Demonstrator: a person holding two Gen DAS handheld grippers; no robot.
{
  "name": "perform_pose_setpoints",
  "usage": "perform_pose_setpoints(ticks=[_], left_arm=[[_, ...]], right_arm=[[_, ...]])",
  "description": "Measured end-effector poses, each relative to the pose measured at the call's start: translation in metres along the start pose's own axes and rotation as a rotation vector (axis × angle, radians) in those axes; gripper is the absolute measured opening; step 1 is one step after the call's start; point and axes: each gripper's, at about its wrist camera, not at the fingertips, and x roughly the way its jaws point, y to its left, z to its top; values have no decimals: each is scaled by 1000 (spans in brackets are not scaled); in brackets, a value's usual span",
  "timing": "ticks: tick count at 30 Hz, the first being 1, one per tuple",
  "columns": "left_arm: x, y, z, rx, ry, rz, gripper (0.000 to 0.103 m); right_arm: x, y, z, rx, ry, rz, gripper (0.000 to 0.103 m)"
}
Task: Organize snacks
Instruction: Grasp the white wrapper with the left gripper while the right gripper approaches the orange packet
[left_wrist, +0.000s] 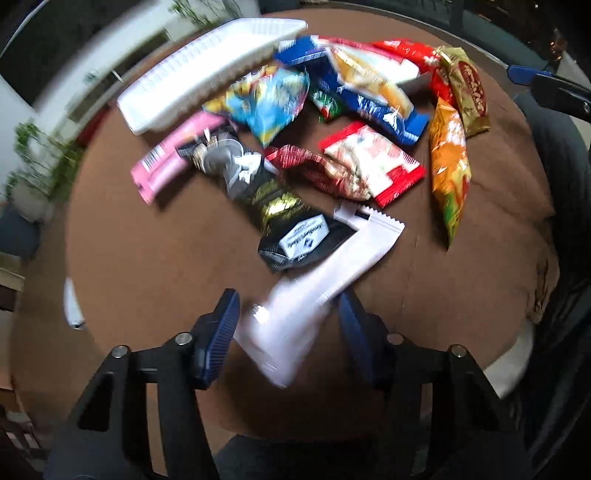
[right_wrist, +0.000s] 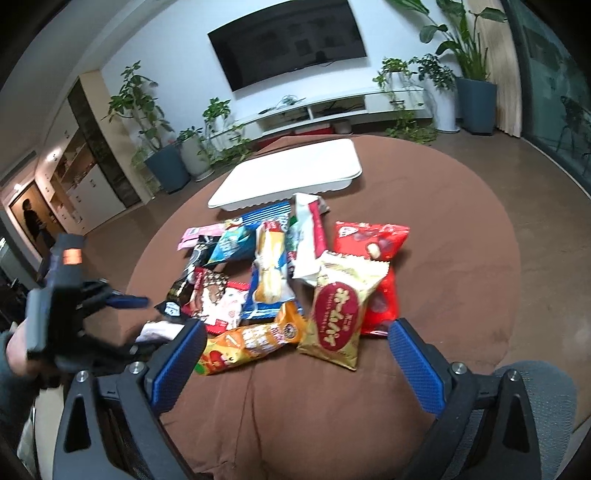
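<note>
**White packet between the left fingers, tray waiting at the far edge**

Left wrist view: the left hand-held gripper (left_wrist: 288, 325) straddles a long white packet (left_wrist: 314, 288), which lies slantwise between the two blue fingers (left_wrist: 218, 332). The right finger seems to touch the wrapper; a gap shows on the left side, and with the blur I cannot tell whether the packet is pinched or merely framed. It looks like the first snack chosen, being the nearest of the heap. Beyond it lie a black packet (left_wrist: 280, 218), a pink one (left_wrist: 166, 158) and an orange bag (left_wrist: 448, 162), loosely piled on the brown worktop (left_wrist: 129, 240). The white tray (left_wrist: 192, 77) sits just behind the heap — presumably the place for sorted snacks.

Right wrist view: the right hand-held gripper (right_wrist: 295, 354) hovers low over the near side of the pile, fingers wide apart and holding nothing, with a gold-and-red packet (right_wrist: 340, 317) and the orange bag (right_wrist: 251, 339) just ahead. The left device (right_wrist: 74, 306) appears at the left, tilted down toward the pile's edge. The tray (right_wrist: 295, 173) looks empty — so sorting seems barely begun.
</note>
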Motion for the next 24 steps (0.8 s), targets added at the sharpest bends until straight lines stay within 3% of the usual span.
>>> perform_pose_setpoints(ticks=[7,8,10,12,20,24], left_arm=[[4,-5,10,110,14,-48,48],[4,-6,11,116,15,-51,45],[1,-8,13,117,17,-93,29],[0,-23,14,129,10,-78,27],[-7,-42,3,87,1,-32,15],[-17,-42,-13,-1,-27,-83,15]], right_arm=[[7,2,-2,21,53,42,98],[8,2,-3,25,62,48,98],[12,5,-4,30,80,55,98],[14,9,-6,27,93,61,98],[24,17,-12,66,149,82,96],[32,22,-15,101,188,116,92]])
